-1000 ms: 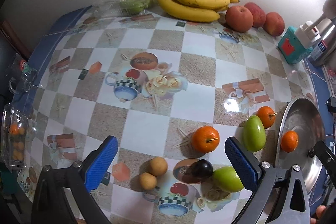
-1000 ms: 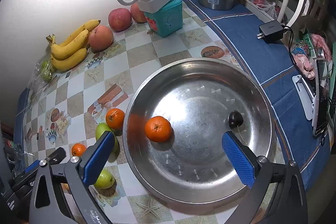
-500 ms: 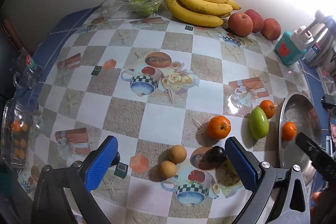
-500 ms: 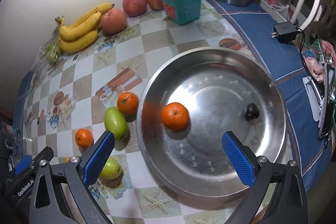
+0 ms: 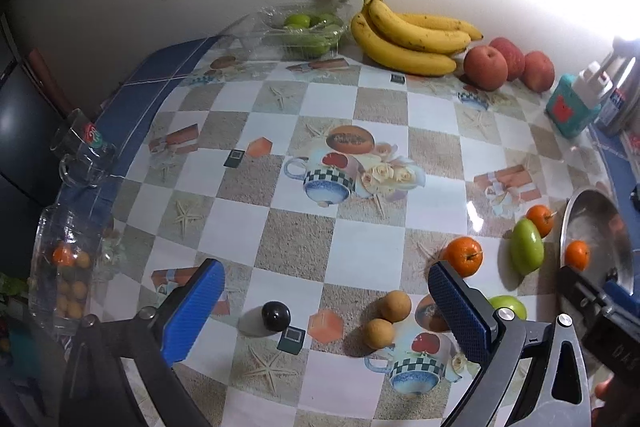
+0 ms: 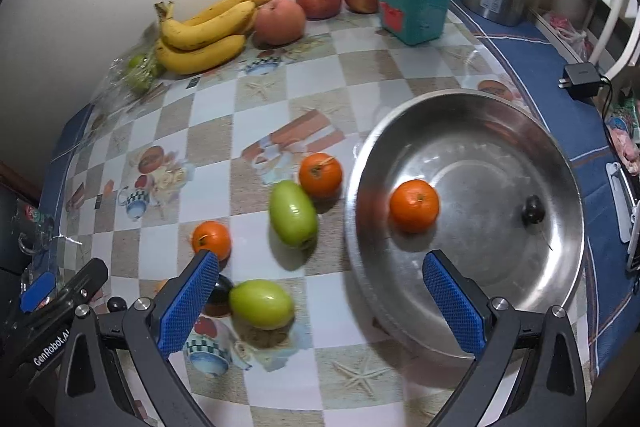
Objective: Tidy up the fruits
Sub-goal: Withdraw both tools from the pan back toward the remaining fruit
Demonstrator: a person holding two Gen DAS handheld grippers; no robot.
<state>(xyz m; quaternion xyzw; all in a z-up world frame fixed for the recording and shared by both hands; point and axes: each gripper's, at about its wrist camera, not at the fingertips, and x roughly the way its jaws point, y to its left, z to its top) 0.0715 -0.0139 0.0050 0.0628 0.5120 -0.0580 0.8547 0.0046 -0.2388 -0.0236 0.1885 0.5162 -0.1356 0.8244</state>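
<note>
Left gripper (image 5: 326,307) agape — dark plum (image 5: 275,315) between.

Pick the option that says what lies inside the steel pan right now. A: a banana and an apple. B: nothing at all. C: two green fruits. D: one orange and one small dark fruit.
D: the right wrist view shows one orange and a small dark fruit resting apart in the steel pan; the green fruits lie on the table outside it.

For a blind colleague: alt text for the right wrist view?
Open right gripper above a checked table; a steel basin holds one orange and a dark fruit, with oranges and green fruits beside it.
</note>
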